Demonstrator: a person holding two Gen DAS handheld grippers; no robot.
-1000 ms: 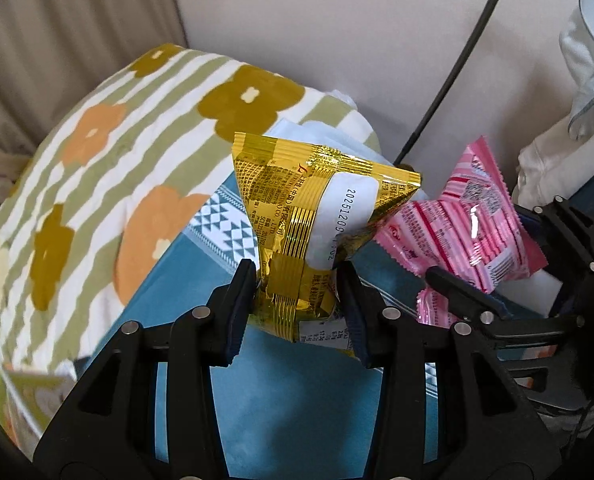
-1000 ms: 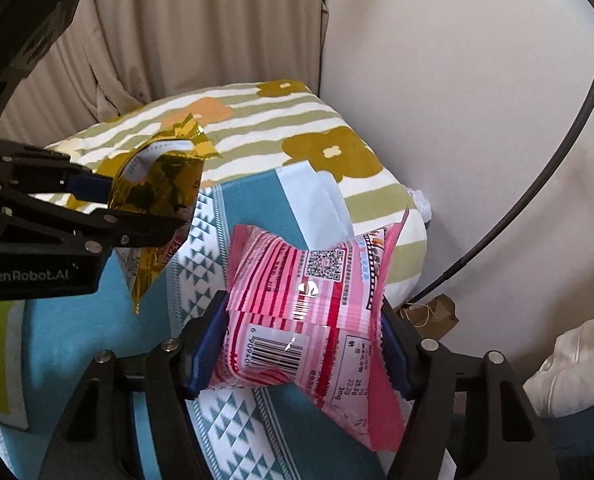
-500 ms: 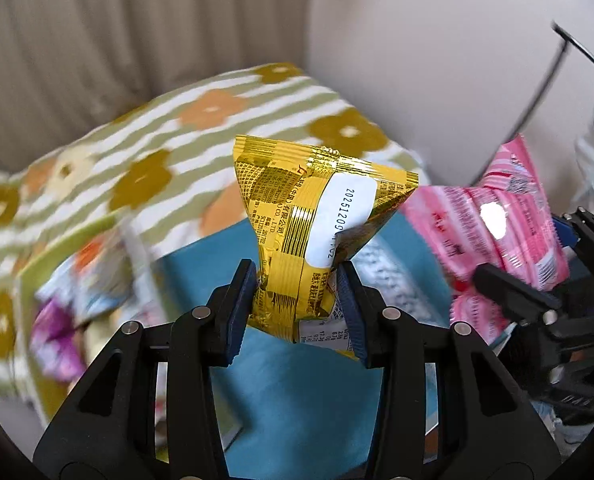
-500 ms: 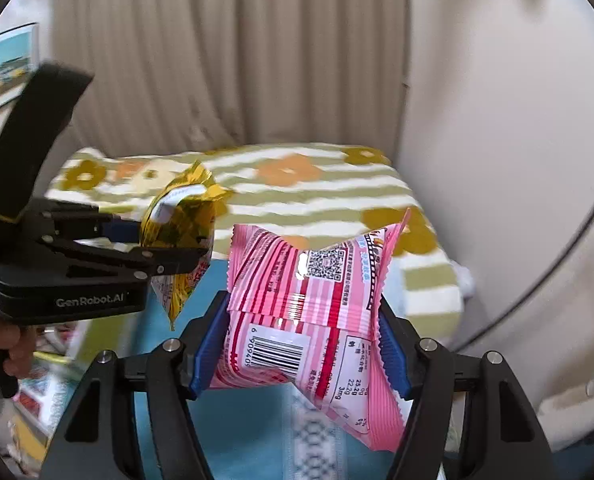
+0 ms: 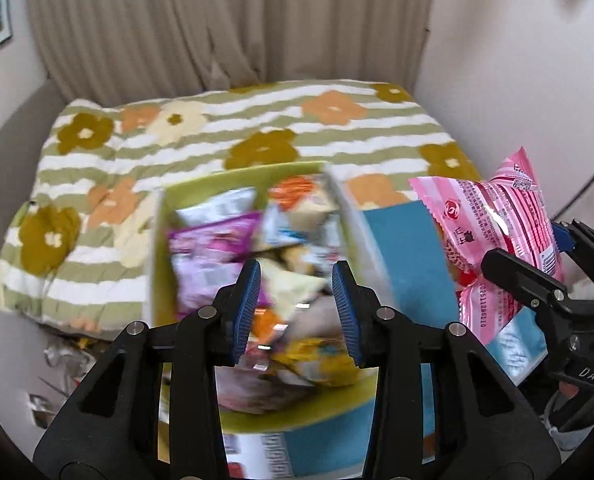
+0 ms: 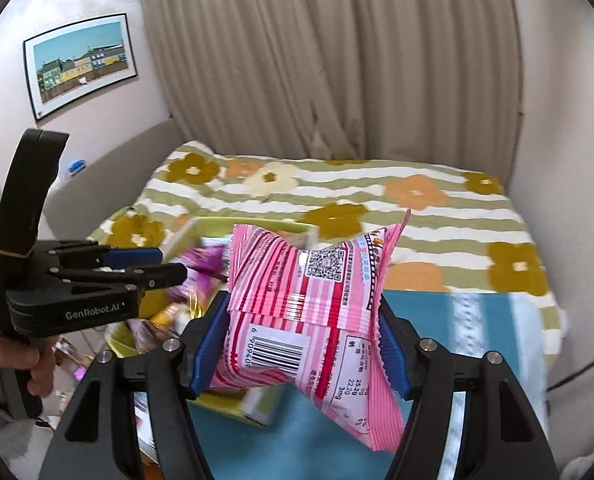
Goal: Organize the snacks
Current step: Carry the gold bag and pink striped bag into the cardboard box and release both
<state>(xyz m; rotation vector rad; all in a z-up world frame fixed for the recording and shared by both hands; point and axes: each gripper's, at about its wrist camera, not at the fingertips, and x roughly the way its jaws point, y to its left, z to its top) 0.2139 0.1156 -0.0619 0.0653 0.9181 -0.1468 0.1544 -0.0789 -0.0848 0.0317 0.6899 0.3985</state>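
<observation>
At lower centre, the left gripper (image 5: 296, 312) hangs spread and empty over the lime-green cardboard box (image 5: 201, 190), already heaped with mixed snack packets (image 5: 233, 240). The right gripper (image 6: 303, 344) clamps a pink striped foil snack packet (image 6: 309, 300), not yet boxed, before the flowered striped quilt (image 6: 417, 200).

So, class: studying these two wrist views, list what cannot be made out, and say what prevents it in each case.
- Snack packets in the green box, left wrist view: motion blur; brands unreadable.
- The box's near end, right wrist view: hidden behind the pink packet held in the right claw.
- Pink packet's print, left wrist view: its lower part covered by the right claw's finger.
- Left claw: open; its far finger overlapped in right wrist view.
</observation>
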